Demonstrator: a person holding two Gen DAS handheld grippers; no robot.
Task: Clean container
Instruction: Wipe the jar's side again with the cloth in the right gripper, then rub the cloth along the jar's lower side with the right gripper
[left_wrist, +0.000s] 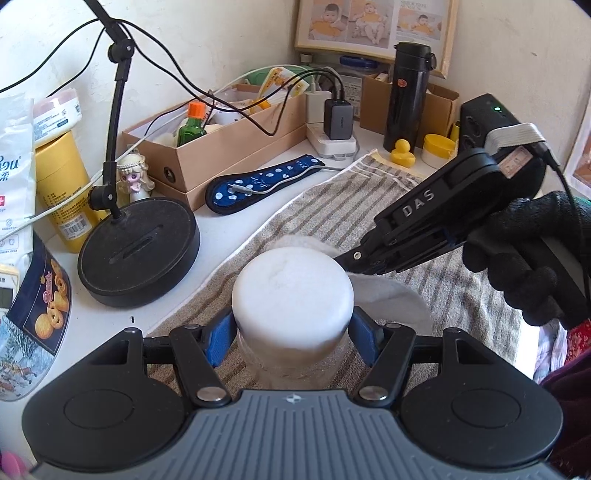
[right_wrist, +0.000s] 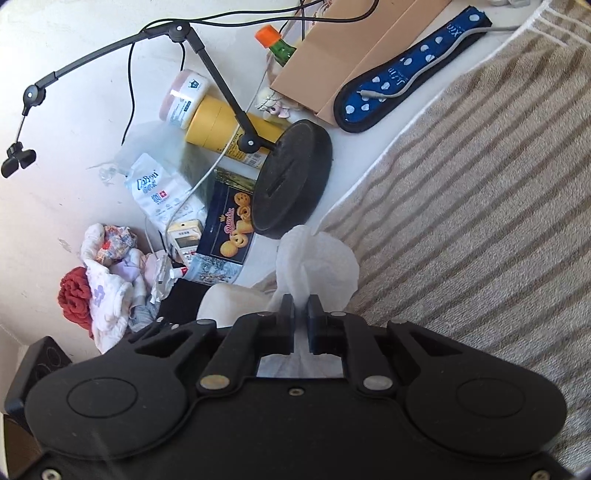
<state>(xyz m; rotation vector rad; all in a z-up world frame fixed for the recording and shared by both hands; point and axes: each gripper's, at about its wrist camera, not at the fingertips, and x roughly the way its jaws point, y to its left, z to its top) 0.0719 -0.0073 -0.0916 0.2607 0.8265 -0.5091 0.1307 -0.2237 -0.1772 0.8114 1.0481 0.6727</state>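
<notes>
A clear container with a white lid (left_wrist: 291, 291) is gripped between the blue pads of my left gripper (left_wrist: 291, 336), over the striped towel (left_wrist: 369, 206). My right gripper (right_wrist: 301, 310) is shut on a white wipe (right_wrist: 317, 258). In the left wrist view the right gripper (left_wrist: 354, 258) comes in from the right, with its tips at the far right edge of the lid and the wipe (left_wrist: 399, 295) trailing behind the lid. In the right wrist view a part of the white lid (right_wrist: 229, 299) shows just left of the fingers.
A black round lamp base (left_wrist: 140, 251) with its arm stands left of the towel. Behind are a cardboard box (left_wrist: 229, 147), a blue dotted pouch (left_wrist: 258, 184), a power strip (left_wrist: 332, 140), a black flask (left_wrist: 406, 96) and a yellow duck (left_wrist: 402, 153). A biscuit tin (left_wrist: 40, 306) sits at left.
</notes>
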